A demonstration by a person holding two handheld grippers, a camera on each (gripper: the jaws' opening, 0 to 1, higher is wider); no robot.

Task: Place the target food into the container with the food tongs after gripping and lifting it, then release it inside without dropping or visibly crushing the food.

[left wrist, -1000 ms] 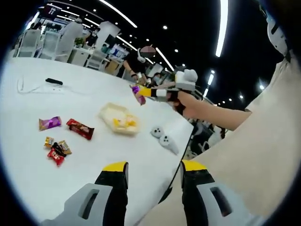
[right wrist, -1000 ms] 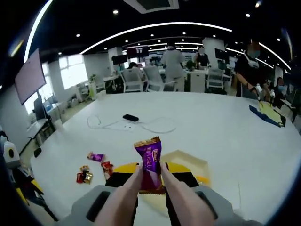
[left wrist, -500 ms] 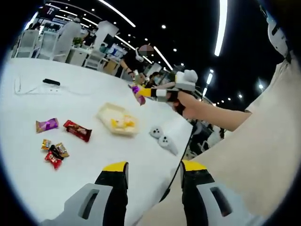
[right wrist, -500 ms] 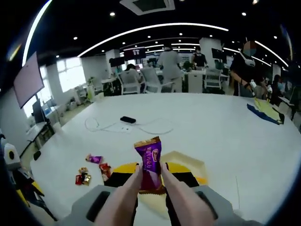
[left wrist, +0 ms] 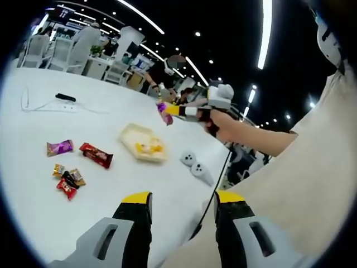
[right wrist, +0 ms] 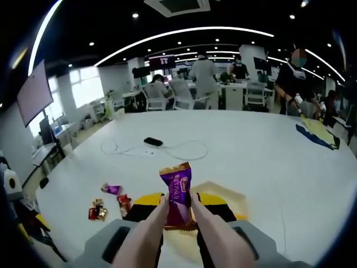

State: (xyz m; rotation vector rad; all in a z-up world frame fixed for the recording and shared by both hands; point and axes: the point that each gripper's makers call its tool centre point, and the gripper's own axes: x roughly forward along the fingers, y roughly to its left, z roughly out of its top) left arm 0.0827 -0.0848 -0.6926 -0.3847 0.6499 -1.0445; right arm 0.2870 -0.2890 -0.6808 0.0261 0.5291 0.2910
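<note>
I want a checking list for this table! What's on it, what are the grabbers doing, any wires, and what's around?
Surface: white table, wide and mostly bare.
Job's things: purple snack packet pinched upright between pink tongs; pale open container with something yellow inside, on the table below it.
Clutter: purple packet, red packet, small pile of wrapped candies, two white controllers, black remote-like item.
Grippers: left tool open, holding nothing; right tool shut on the tongs.
Cables: white cable looped by the black item; dark cord hanging off the table edge.
Surroundings: office with chairs, standing people, ceiling light strips.
</note>
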